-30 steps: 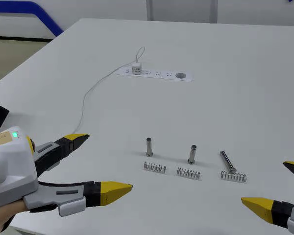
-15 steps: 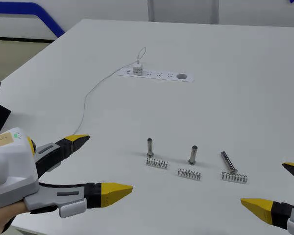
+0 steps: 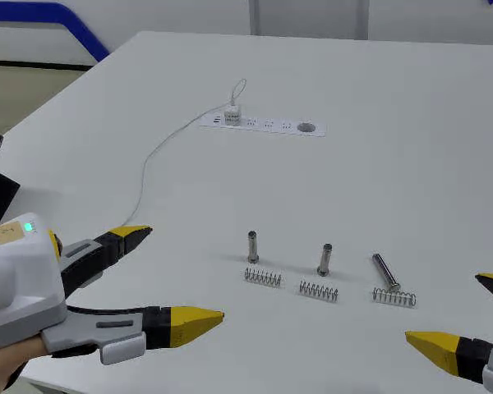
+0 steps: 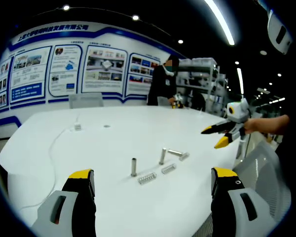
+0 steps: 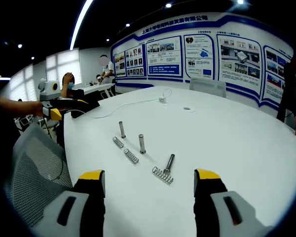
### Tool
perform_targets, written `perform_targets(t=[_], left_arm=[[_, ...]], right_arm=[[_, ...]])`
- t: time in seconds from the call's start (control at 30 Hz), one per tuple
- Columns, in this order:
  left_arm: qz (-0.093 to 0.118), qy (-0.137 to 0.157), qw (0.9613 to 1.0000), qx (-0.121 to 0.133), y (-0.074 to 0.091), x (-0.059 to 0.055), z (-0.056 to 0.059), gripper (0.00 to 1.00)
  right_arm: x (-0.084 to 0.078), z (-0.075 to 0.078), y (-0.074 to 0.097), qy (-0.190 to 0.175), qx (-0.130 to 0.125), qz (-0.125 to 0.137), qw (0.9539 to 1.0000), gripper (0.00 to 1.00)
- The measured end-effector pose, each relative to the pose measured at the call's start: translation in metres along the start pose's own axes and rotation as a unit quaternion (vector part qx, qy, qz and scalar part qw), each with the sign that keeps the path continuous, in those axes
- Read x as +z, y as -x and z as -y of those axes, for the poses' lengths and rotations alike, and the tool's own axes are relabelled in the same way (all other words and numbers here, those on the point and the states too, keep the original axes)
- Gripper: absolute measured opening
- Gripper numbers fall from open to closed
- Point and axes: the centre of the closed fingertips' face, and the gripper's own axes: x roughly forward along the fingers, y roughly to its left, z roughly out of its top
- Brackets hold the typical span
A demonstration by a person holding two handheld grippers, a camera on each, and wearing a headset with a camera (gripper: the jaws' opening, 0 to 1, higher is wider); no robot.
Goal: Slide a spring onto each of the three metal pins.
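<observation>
Three metal pins stand in a row on the white table: the left pin and middle pin are upright, and the right pin lies tilted. A spring lies just in front of each: left spring, middle spring, right spring. My left gripper hovers open, well left of the row, with nothing between its fingers. My right gripper is open at the lower right, close to the right spring. The right gripper view shows the lying pin and its spring nearest ahead.
A white power strip with a plug lies farther back, and its cable trails toward the table's left edge. A mesh chair stands beside the table. A person stands in the background.
</observation>
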Motion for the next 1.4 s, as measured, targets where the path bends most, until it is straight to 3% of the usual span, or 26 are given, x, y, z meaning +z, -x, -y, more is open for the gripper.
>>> perform_targets(t=[0.73, 1.4], left_arm=[[-0.002, 0.003, 1.0000, -0.003, -0.006, -0.003, 0.003, 1.00], [-0.001, 0.009, 1.0000, 0.002, -0.004, -0.004, -0.001, 1.00]], right_arm=[[0.008, 0.013, -0.013, 0.020, 0.002, -0.005, 0.9998, 0.72], [0.014, 0.031, -0.040, 0.038, 0.007, -0.022, 0.9990, 0.64]])
